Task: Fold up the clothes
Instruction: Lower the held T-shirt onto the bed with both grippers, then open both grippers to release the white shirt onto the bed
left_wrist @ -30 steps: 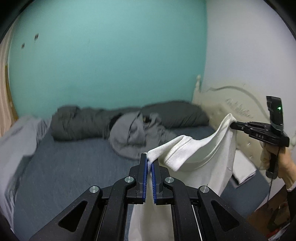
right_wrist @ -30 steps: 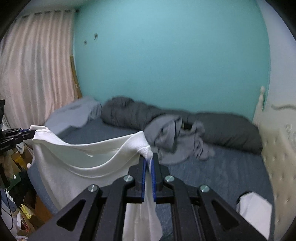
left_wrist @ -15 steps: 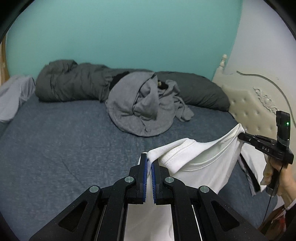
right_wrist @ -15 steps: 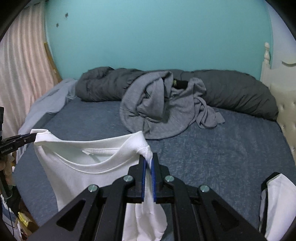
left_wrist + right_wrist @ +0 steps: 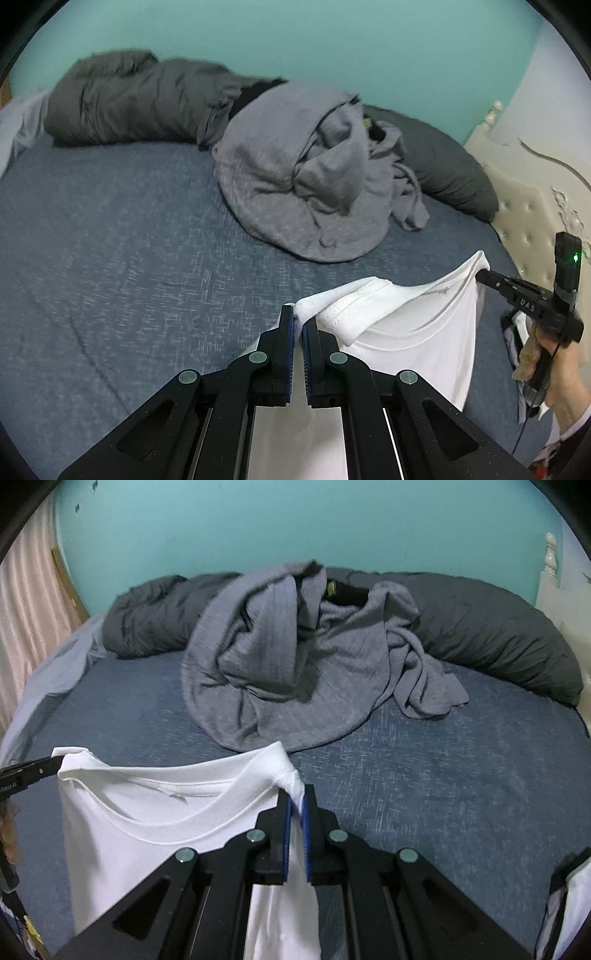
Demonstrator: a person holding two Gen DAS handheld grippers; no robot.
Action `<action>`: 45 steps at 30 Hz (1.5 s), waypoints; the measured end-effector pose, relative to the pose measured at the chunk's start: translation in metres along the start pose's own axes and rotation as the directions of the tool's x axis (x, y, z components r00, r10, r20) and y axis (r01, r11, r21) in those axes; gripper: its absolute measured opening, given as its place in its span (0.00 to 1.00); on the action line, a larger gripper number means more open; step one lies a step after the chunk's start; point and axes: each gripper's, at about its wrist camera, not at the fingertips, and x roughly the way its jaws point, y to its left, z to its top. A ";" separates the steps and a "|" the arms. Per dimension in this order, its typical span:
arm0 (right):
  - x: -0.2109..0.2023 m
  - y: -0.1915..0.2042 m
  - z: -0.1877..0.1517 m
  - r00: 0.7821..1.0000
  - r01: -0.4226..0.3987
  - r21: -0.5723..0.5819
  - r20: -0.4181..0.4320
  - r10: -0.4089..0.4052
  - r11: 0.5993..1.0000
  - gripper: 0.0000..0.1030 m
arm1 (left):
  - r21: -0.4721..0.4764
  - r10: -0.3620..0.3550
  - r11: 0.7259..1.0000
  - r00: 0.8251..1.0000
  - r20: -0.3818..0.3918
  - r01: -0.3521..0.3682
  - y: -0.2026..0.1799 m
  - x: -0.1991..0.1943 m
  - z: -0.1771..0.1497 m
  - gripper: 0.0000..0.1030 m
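A white T-shirt (image 5: pixel 410 325) (image 5: pixel 147 812) hangs stretched between both grippers above the near edge of the blue bed (image 5: pixel 129 258). My left gripper (image 5: pixel 297 317) is shut on one shoulder of the shirt. My right gripper (image 5: pixel 295 801) is shut on the other shoulder. In the left wrist view the right gripper (image 5: pixel 480 275) shows at the right, held by a hand (image 5: pixel 554 365). In the right wrist view the left gripper's tip (image 5: pixel 55 762) pinches the shirt's far corner. The collar faces up; the shirt's body hangs down out of sight.
A crumpled grey garment (image 5: pixel 306 195) (image 5: pixel 295 657) lies mid-bed, in front of a dark grey duvet and pillow (image 5: pixel 498 635). A padded cream headboard (image 5: pixel 535 206) is at the right. Another white folded item (image 5: pixel 576 897) sits at the bed's right edge. A pink curtain (image 5: pixel 26 590) hangs left.
Both grippers have lowered and moved forward over the bed with the shirt, so the views now tilt down at the mattress. Both grips are unchanged.
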 end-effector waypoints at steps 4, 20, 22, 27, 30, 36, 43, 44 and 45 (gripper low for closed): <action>0.047 -0.010 -0.003 0.999 0.016 0.005 -0.044 -0.016 1.000 0.05 | -0.044 0.007 0.999 0.999 -0.043 -0.009 0.015 0.051 0.005 0.04; 0.160 -0.029 -0.008 0.990 0.104 0.031 -0.100 -0.100 0.994 0.05 | -0.108 0.074 0.991 0.993 -0.095 -0.084 0.048 0.161 0.015 0.04; 0.166 -0.030 -0.004 0.987 0.124 0.033 -0.107 -0.120 0.992 0.05 | -0.114 0.082 0.989 0.992 -0.093 -0.093 0.049 0.168 0.018 0.04; 0.181 -0.027 -0.002 0.983 0.143 0.023 -0.117 -0.139 0.989 0.05 | -0.139 0.082 0.986 0.992 -0.095 -0.095 0.057 0.178 0.021 0.05; 0.193 -0.027 -0.011 0.981 0.100 0.046 -0.171 -0.090 0.994 0.06 | -0.166 0.065 0.983 0.993 -0.095 -0.080 0.066 0.176 0.017 0.14; 0.146 -0.046 -0.022 0.994 0.100 0.130 -0.051 -0.094 0.986 0.35 | -0.185 0.076 0.980 0.997 -0.022 -0.079 0.079 0.134 0.011 0.57; 0.047 -0.057 -0.087 0.992 -0.117 0.271 0.072 0.101 0.955 0.43 | -0.178 0.074 0.982 0.996 0.056 -0.063 0.090 0.045 -0.041 0.57; 0.037 -0.054 -0.099 0.989 -0.145 0.277 0.066 0.132 0.950 0.43 | -0.171 0.079 0.983 0.995 0.064 -0.067 0.090 0.032 -0.052 0.58; 0.027 -0.050 -0.112 0.985 -0.170 0.283 0.059 0.160 0.944 0.43 | -0.164 0.084 0.984 0.994 0.073 -0.071 0.090 0.020 -0.062 0.59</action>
